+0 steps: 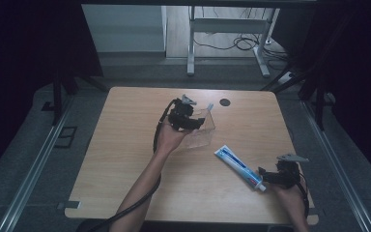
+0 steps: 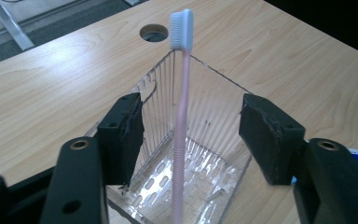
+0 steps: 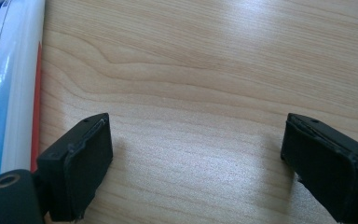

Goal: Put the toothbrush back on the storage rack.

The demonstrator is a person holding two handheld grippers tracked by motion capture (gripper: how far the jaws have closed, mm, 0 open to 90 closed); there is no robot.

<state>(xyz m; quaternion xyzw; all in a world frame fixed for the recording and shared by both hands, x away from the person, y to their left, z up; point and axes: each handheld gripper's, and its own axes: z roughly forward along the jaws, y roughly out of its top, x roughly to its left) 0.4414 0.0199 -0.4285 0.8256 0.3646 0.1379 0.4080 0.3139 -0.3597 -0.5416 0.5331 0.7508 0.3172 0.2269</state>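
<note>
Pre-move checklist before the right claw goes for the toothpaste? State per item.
1. Toothbrush in the clear holder, leaning on its far corner, head up: ok.
2. Left claw off the toothbrush: ok, jaws apart, handle between the pads with gaps on both sides.
3. Holder standing on the table: ok.
4. Right claw open: ok, jaws wide over bare wood.
5. Right claw lined up on the toothpaste tube: not ok, in the right gripper view the tube lies outside one jaw, not between them.
6. Tube cap closed: cannot tell.
</note>
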